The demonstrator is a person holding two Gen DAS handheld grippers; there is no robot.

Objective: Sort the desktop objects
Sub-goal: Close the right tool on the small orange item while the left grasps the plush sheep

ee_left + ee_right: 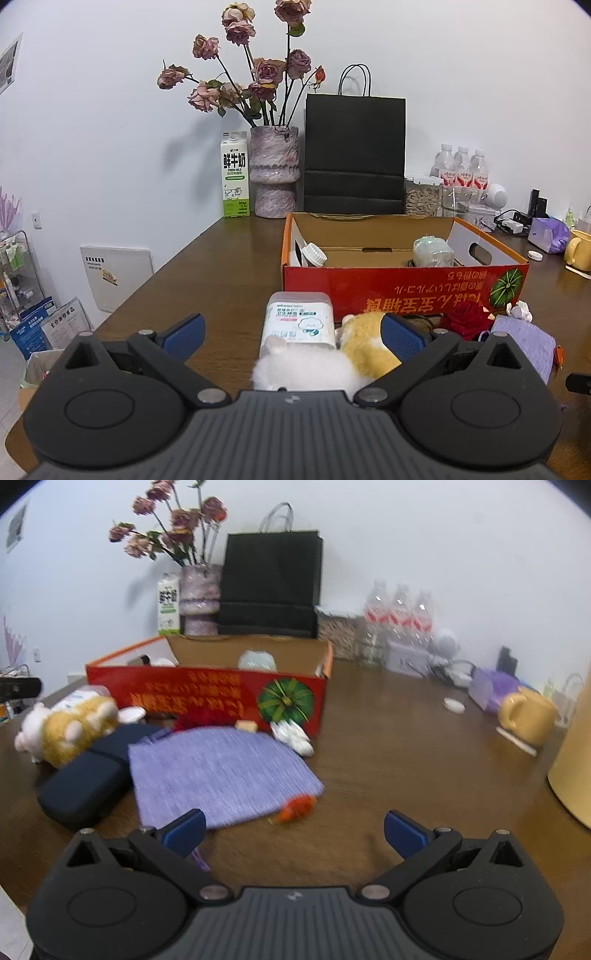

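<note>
Brown wooden table (229,266) carries one red cardboard box (402,288) with an open top, holding one white-capped bottle (314,254) and one pale wrapped bundle (432,251). Before the box lie one white and tan plush toy (332,354), one white plastic tub (299,317), one lilac woven pouch (221,771), one dark zip case (85,790) and one red fabric rose (467,317). Three water bottles (463,170) stand at the wall. The left claw (293,332) is spread wide, the plush toy lying between its fingers, close to the right-hand pad. The right claw (295,830) is also apart, gripping nothing, over bare wood just near the pouch's edge.
</note>
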